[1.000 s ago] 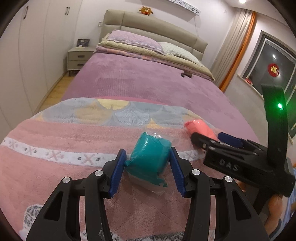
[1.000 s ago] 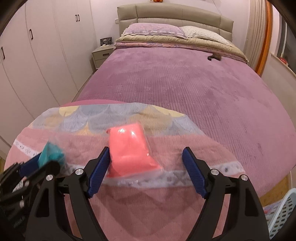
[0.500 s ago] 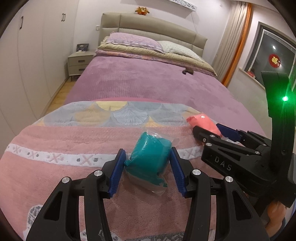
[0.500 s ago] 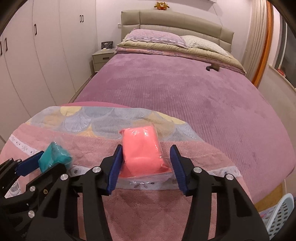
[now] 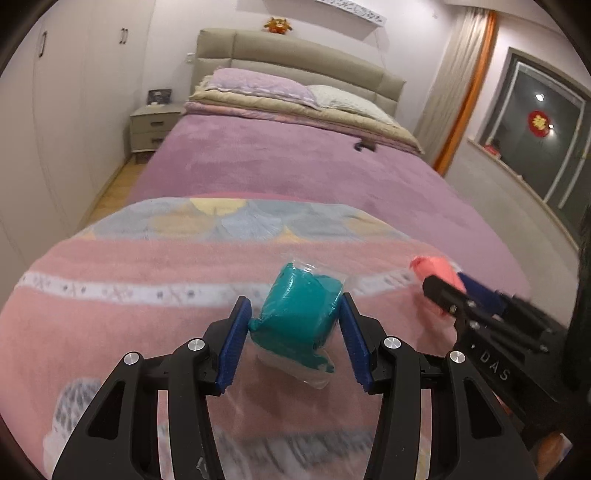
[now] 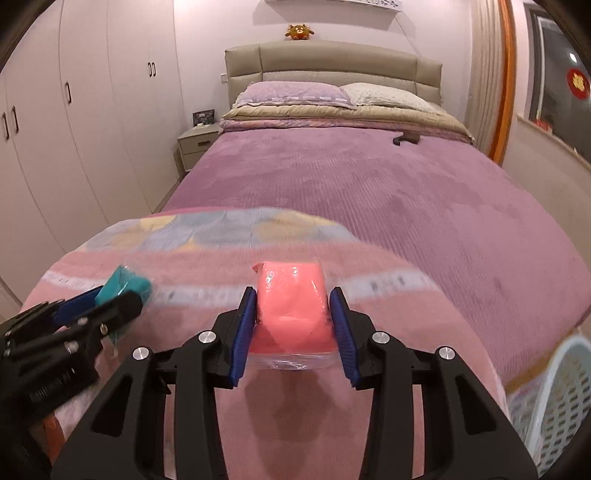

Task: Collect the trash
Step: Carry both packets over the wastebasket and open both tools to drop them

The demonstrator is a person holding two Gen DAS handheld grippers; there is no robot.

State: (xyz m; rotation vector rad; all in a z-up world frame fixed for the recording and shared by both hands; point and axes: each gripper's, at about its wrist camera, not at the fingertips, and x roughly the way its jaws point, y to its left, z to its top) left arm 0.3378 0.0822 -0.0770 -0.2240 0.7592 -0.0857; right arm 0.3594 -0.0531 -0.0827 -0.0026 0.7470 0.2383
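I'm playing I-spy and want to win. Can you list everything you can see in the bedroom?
teal packet: 1, teal in clear wrap, between left gripper's pads
pink packet: 1, pink in clear wrap, between right gripper's pads
blanket: 1, pink patterned, foot of bed
bed cover: 1, purple
pillows: 2, purple and pale, by headboard
plush toy: 1, orange, atop headboard
nightstand: 1, beige
basket: 1, white, lower right
left gripper: 1, black, blue pads
right gripper: 1, same

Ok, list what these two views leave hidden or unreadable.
- White basket: cut off by the right wrist view's lower right edge; contents not visible.
- Picture frame on the nightstand: too small to read.
- Dark object on the purple bedspread: too small to identify.
- Pink packet in the left wrist view: partly hidden by the right hand-held gripper.
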